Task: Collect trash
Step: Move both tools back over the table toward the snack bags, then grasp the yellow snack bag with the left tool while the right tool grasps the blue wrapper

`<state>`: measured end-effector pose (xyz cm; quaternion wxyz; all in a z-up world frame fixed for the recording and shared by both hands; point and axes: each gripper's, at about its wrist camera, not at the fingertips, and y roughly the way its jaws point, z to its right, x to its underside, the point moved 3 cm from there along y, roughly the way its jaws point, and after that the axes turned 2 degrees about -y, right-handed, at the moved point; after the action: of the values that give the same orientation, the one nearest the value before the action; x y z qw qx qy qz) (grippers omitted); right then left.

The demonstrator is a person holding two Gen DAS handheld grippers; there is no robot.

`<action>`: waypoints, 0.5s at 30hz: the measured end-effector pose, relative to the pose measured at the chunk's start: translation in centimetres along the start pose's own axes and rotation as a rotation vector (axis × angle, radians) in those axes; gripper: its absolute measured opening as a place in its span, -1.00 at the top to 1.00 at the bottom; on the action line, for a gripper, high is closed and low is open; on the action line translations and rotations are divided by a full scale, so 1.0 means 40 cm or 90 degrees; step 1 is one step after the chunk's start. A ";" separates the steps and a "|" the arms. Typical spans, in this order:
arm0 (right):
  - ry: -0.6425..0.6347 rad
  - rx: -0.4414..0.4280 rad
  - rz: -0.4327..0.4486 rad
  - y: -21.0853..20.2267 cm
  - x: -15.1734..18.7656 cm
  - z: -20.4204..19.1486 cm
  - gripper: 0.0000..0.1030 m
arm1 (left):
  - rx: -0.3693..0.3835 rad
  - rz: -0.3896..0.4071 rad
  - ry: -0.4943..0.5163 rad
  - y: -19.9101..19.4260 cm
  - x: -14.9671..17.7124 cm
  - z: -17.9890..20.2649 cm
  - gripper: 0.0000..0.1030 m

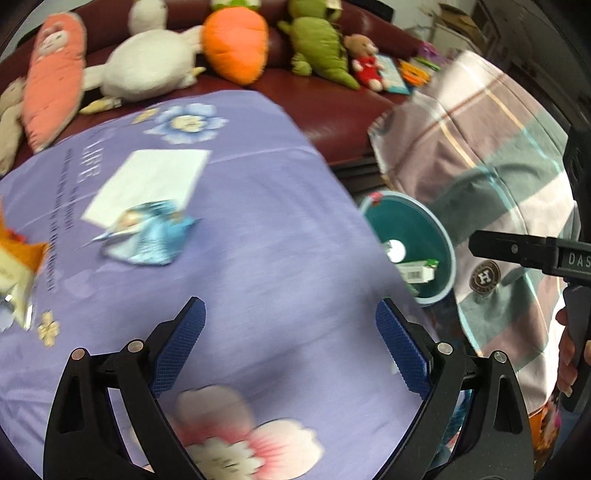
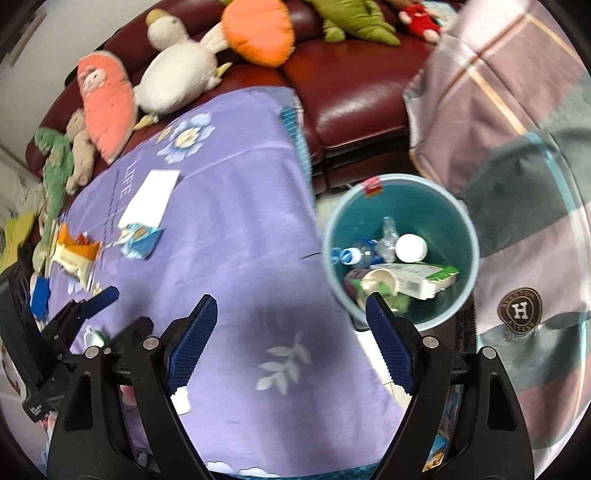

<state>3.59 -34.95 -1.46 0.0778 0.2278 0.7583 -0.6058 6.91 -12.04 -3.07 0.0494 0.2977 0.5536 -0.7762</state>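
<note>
A dark red leather sofa runs along the back, with soft toys lined up on its seat: an orange plush carrot, a white plush duck, a pink carrot-shaped doll and a green plush dinosaur.

In front of it a purple flowered cloth covers the table. To the right, a large checked blanket in pink, grey and white hangs over something I cannot make out.

Between the table and the blanket a blue-green trash bin stands on the floor. It holds a crushed clear bottle, a white round lid, a green and white carton and a paper cup.

Trash not yet collected lies on the cloth near its far left part: a white sheet of paper, a light blue wrapper touching the sheet's near edge, and an orange and white snack packet further left.

The right tongs hang over the table's near edge, just beside the bin, spread wide with nothing between the blue pads. The left tongs are likewise released and empty above the cloth. In the left wrist view a person's hand grips the handle of the right tongs at the far right edge.
</note>
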 end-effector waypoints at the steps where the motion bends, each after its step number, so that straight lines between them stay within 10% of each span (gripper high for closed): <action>1: -0.014 0.001 -0.002 0.003 -0.001 -0.031 -0.53 | -0.006 0.003 -0.009 -0.012 0.005 -0.031 -0.82; 15: -0.152 -0.004 -0.057 0.116 -0.021 -0.328 -0.53 | -0.076 0.022 -0.143 -0.102 0.096 -0.386 -0.82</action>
<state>8.43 -21.89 -1.88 0.1412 0.1199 0.7550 -0.6290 8.42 4.22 -4.90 0.1419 0.2146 0.5846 -0.7695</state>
